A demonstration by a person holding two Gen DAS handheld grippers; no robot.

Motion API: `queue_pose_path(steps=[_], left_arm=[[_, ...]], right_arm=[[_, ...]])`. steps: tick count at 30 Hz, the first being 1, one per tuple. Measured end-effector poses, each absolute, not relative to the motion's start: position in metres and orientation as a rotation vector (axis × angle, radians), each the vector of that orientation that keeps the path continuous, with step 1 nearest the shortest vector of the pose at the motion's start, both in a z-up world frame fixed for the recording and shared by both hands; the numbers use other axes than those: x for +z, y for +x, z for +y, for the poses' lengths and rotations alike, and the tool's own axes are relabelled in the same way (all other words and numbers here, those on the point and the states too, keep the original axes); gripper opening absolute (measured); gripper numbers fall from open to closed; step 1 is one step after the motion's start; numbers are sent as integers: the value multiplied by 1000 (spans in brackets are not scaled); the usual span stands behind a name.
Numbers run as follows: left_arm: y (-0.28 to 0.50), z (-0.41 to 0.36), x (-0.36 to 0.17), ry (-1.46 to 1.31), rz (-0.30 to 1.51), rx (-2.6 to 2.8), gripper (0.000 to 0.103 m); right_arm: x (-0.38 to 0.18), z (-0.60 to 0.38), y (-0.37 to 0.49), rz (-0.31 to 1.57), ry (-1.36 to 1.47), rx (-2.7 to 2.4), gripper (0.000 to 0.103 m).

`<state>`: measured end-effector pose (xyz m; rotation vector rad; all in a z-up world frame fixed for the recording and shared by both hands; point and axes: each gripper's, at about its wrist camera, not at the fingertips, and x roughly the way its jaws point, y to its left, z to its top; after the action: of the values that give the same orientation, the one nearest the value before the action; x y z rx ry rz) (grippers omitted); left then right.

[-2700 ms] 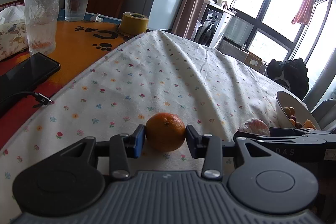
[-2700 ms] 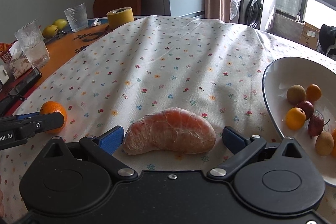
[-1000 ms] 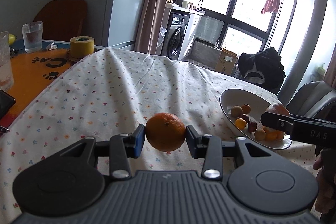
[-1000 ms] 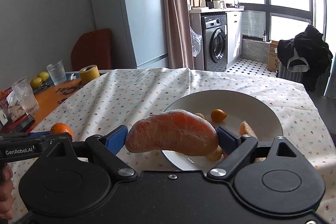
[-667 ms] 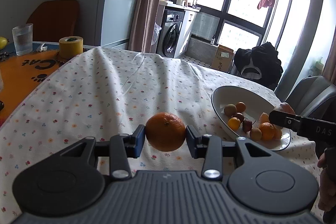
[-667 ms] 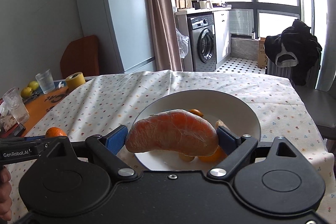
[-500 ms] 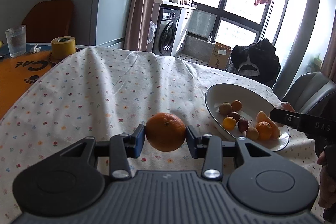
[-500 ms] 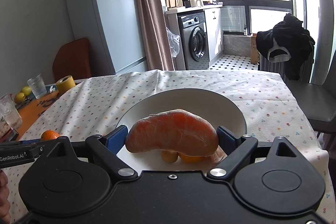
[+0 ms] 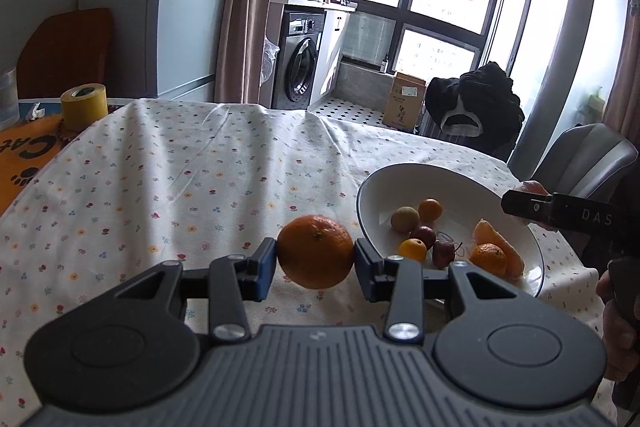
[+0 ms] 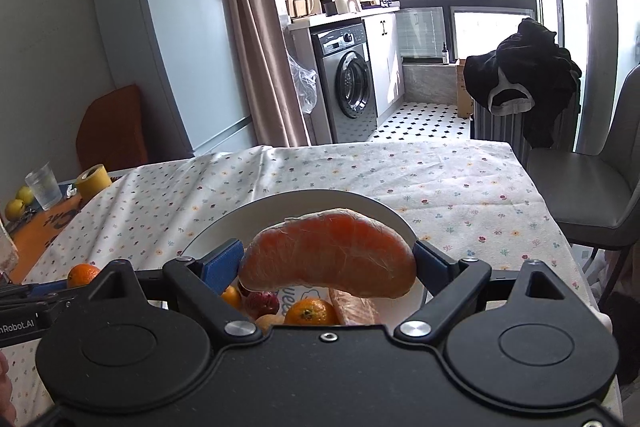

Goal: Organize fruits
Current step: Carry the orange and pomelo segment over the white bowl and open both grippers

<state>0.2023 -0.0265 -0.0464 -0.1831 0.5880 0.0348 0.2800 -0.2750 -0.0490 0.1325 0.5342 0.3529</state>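
We hold a piece of fruit in each gripper, and both are close to the white bowl [image 9: 404,174] on the flowered tablecloth [image 9: 192,163]. The left gripper [image 9: 315,261] is clamped on a round orange [image 9: 315,255], its blue pads pressing either side, and hangs above the cloth just short of the bowl's near-left rim. The right gripper [image 10: 328,269] grips a large peeled citrus wedge [image 10: 328,254] — end to end, so the wedge's long axis runs crosswise between the pads, curved back uppermost.

What matters for the next move is where the bowl lies from each load. In the right wrist view the wedge sits directly over the bowl's hollow, with the small fruits already there (a small orange [image 10: 311,311], a red one [image 10: 262,303], another wedge [image 10: 356,307]) showing just beneath it. So the right hand is the nearer one, and we judge it only needs to lower and let go; the drop should land toward the open far side of the bowl, since the near side is crowded. From the left gripper, the bowl lies ahead and to the right, so the orange has to travel over the rim before release.

One risk we see: both grippers converging on the same bowl could bump, so one at a time seems wiser.
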Motion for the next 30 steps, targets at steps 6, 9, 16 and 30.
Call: queue_pose_path(steps=[6, 9, 16, 30], left_arm=[[218, -32, -50, -173, 603, 26, 41], [226, -34, -51, -168, 611, 22, 41], [245, -44, -56, -154, 626, 6, 41], [259, -63, -52, -140, 619, -35, 41]], right_arm=[[-55, -274, 295, 551, 133, 354, 88], [-59, -272, 304, 564, 136, 353, 88], [-68, -270, 324, 587, 155, 343, 88], [-69, -295, 315, 577, 237, 346, 92]])
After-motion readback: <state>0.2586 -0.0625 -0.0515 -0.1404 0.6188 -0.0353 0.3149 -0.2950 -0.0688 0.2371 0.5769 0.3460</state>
